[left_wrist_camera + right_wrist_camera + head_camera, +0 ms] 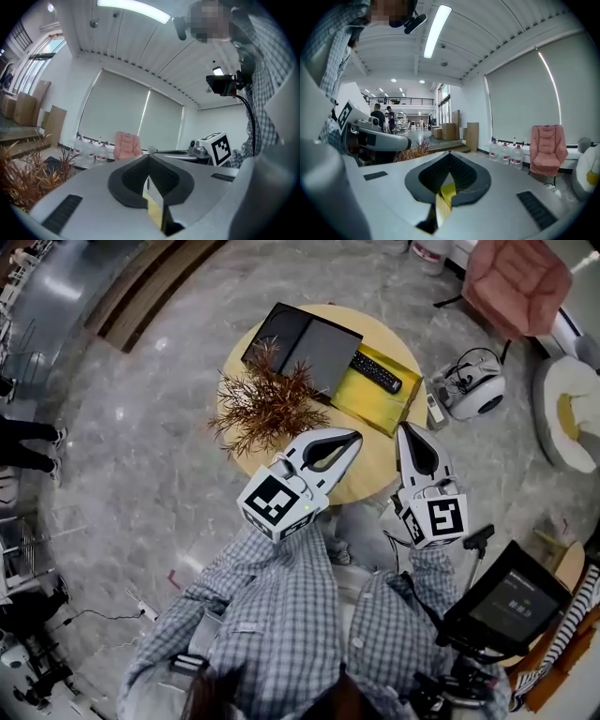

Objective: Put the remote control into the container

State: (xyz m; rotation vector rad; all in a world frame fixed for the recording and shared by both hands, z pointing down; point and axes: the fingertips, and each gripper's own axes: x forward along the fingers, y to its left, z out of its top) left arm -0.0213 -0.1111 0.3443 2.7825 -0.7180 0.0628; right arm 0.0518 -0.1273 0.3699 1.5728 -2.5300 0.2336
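Slim black plastic remote control [376, 371] lay in yellow rectangular container [367, 404]. Judged light, rigid, slick; best pinched across narrow middle. Left gripper [352, 438] and right gripper [406, 429] were both closed, empty.

Noted on round worktop [367, 465]: dried reddish-brown plant [265, 407] just beside dark flat box [305, 345]. Grey marble floor [141, 427] all round. Off worktop, white rounded device [478, 385] near its edge, pink chair [517, 282] farther.
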